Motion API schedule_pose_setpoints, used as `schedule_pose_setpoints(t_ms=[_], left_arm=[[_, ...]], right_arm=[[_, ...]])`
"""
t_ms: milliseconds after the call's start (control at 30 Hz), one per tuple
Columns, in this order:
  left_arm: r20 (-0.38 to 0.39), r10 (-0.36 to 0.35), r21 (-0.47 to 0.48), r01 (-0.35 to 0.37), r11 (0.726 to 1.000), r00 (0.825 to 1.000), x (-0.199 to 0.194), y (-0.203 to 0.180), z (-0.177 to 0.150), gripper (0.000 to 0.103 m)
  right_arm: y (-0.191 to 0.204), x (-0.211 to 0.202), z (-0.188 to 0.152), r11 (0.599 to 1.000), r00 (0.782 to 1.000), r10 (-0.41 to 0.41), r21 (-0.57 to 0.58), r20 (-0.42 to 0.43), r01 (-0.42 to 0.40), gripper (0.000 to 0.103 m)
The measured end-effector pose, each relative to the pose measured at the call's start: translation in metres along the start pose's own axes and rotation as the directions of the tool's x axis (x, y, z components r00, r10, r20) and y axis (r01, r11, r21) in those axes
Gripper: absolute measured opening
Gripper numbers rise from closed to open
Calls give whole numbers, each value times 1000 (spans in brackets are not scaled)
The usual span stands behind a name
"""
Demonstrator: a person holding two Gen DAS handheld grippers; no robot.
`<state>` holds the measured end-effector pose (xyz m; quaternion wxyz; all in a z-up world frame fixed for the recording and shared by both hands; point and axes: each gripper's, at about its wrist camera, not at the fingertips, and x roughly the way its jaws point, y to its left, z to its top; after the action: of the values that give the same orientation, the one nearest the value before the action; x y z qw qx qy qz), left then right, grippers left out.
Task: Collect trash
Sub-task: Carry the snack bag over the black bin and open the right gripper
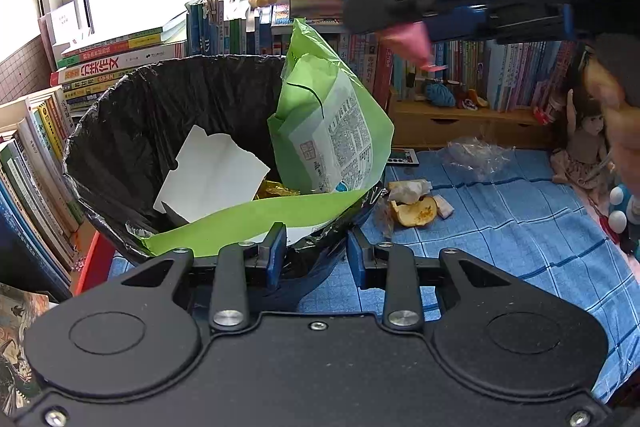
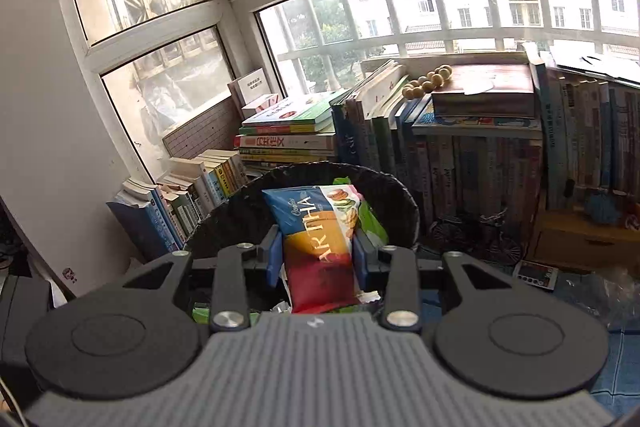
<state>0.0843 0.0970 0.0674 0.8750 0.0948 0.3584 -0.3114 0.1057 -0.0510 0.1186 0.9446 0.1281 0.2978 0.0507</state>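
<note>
A bin lined with a black bag (image 1: 160, 107) tilts toward my left gripper (image 1: 316, 255), whose blue pads are shut on its near rim. Inside lie a green printed bag (image 1: 332, 131), white card (image 1: 212, 175) and a green sheet (image 1: 256, 223). My right gripper (image 2: 319, 255) is shut on a blue, orange and red snack bag (image 2: 320, 247), held above the bin (image 2: 396, 199). From the left wrist view, the right gripper (image 1: 380, 15) hovers at upper right with the bag's pink end (image 1: 408, 43) hanging below. Orange peel (image 1: 414, 211), tissue (image 1: 408, 189) and clear plastic wrap (image 1: 476, 155) lie on the blue cloth.
Books (image 1: 100, 63) are stacked left of and behind the bin, under the windows (image 2: 440, 7). A wooden drawer shelf (image 1: 460, 123), a small remote (image 1: 402, 157) and a doll (image 1: 588, 143) stand at the right. A blue checked cloth (image 1: 520, 247) covers the table. A hand (image 1: 620, 131) shows at far right.
</note>
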Motion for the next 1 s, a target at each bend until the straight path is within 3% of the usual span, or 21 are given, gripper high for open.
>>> schedule_pose_setpoints(t_ms=[367, 500, 1000], left_arm=[[4, -6, -18, 6, 1000, 1000, 0, 2, 0, 31], [6, -3, -19, 3, 1000, 1000, -1, 1, -1, 31], [6, 6, -24, -5, 1000, 1000, -1, 1, 0, 31]], right_arm=[[6, 43, 4, 999, 995, 40, 22, -91, -38, 46], [7, 44, 4, 999, 994, 45, 13, -98, -44, 63], [-15, 25, 6, 1000, 998, -13, 10, -55, 13, 67]])
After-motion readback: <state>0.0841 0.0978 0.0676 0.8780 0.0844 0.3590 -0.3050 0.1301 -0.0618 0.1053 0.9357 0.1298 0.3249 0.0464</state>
